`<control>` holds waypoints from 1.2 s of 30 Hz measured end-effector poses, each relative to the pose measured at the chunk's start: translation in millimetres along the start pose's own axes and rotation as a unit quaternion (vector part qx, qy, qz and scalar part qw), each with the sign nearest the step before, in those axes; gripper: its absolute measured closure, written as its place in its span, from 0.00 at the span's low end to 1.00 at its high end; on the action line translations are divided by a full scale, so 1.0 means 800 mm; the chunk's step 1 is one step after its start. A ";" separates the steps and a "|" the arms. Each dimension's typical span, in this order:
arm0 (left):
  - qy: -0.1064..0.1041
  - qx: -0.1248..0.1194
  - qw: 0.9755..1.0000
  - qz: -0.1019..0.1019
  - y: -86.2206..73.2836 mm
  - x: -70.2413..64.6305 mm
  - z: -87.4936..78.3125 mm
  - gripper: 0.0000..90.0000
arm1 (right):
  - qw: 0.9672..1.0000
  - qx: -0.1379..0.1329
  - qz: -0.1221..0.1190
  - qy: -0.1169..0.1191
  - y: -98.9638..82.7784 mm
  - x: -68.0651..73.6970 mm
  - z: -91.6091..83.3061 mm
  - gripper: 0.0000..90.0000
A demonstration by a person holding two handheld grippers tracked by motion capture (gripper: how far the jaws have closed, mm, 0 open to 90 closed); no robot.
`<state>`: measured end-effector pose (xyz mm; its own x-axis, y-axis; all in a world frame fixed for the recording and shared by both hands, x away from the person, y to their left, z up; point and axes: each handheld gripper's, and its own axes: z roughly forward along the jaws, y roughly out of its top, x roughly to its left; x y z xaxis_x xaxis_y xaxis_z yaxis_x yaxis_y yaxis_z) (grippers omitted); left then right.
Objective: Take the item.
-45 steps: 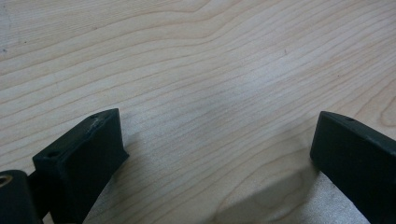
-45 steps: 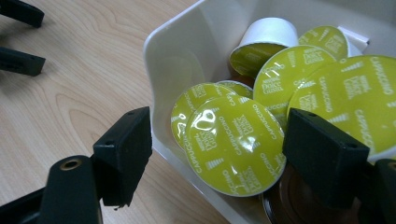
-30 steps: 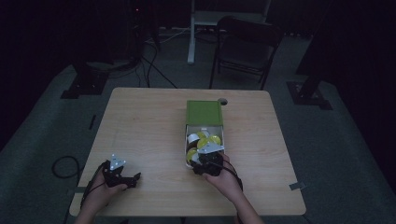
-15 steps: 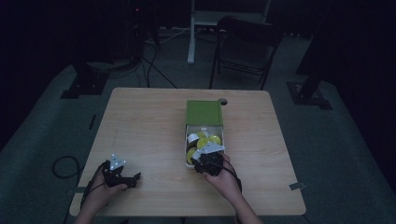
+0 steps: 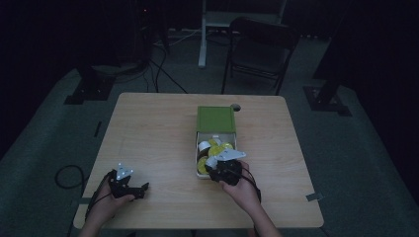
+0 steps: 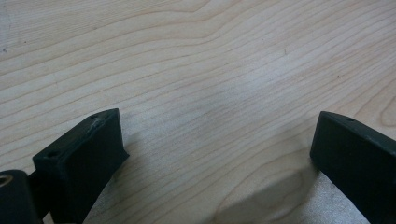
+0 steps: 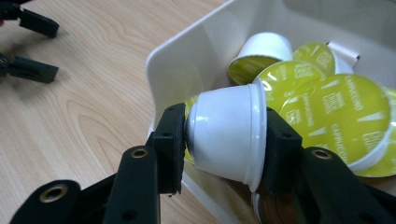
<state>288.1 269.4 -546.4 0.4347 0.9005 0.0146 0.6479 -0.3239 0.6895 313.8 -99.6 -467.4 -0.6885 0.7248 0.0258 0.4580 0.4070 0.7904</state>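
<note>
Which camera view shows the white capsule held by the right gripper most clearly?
The right gripper view shows it best: the white capsule lies on its side, pressed between both jaws of the right gripper at the box edge. In the high view, the hand and gripper cover it. The left gripper view shows bare table.

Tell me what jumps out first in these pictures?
The right gripper has its jaws clamped on a white coffee capsule at the near end of the open box. More yellow-lidded capsules fill the box. The left gripper rests open on the wooden table.
</note>
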 end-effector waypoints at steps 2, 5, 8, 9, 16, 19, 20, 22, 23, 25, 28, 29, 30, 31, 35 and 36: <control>0.000 0.000 1.000 0.000 0.000 0.000 0.000 0.03 | 1.000 -0.005 0.001 0.003 0.002 -0.001 -0.005 0.64; 0.000 -0.001 1.000 -0.002 0.000 0.000 0.000 0.03 | 1.000 -0.010 0.001 0.005 0.005 -0.001 -0.011 0.64; 0.000 0.000 1.000 -0.001 0.000 0.000 0.000 0.03 | 1.000 -0.016 0.001 0.006 0.008 -0.001 -0.017 0.64; 0.000 0.000 1.000 -0.001 0.000 0.000 0.000 0.03 | 1.000 -0.018 0.000 0.006 0.009 -0.002 -0.019 0.64; 0.000 0.001 1.000 0.001 0.000 0.000 0.000 0.03 | 1.000 -0.032 0.000 0.001 0.015 -0.008 -0.031 0.64; 0.000 0.001 1.000 0.000 0.000 0.000 0.000 0.03 | 0.999 -0.037 0.005 0.000 0.017 -0.012 -0.037 0.64; 0.000 0.000 1.000 0.000 0.000 0.000 0.000 0.03 | 0.999 -0.038 0.006 -0.001 0.018 -0.013 -0.039 0.64; 0.000 0.000 1.000 -0.001 0.000 0.000 0.000 0.03 | 0.999 -0.042 0.008 -0.002 0.019 -0.016 -0.042 0.64; 0.000 0.000 1.000 -0.001 0.000 0.000 0.000 0.03 | 0.999 -0.045 0.009 -0.003 0.019 -0.017 -0.044 0.64; 0.000 0.000 1.000 -0.001 0.000 0.000 0.000 0.03 | 0.999 -0.050 0.012 -0.005 0.021 -0.020 -0.049 0.64; 0.000 0.001 1.000 -0.001 0.000 0.000 0.000 0.03 | 0.998 -0.057 0.015 -0.007 0.021 -0.025 -0.054 0.64; 0.000 0.000 1.000 -0.001 0.000 0.000 0.000 0.03 | 0.998 -0.061 0.019 -0.012 0.022 -0.029 -0.059 0.64; 0.000 0.001 1.000 0.000 0.000 0.000 0.000 0.03 | 0.998 -0.062 0.021 -0.014 0.022 -0.031 -0.062 0.64; -0.001 0.001 1.000 0.000 0.000 0.000 0.000 0.03 | 0.998 -0.063 0.022 -0.017 0.022 -0.034 -0.065 0.64; 0.000 0.000 1.000 -0.001 0.000 0.000 0.000 0.03 | 0.997 -0.070 0.026 -0.030 0.022 -0.044 -0.076 0.64; 0.000 0.000 1.000 0.000 0.000 0.000 0.000 0.03 | 0.996 -0.072 0.026 -0.033 0.021 -0.047 -0.079 0.64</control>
<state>288.2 269.4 -546.4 0.4348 0.9004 0.0136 0.6484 -0.3235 0.6892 311.6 -154.8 -416.1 -0.6256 0.7794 0.0333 0.4031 0.2865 0.8691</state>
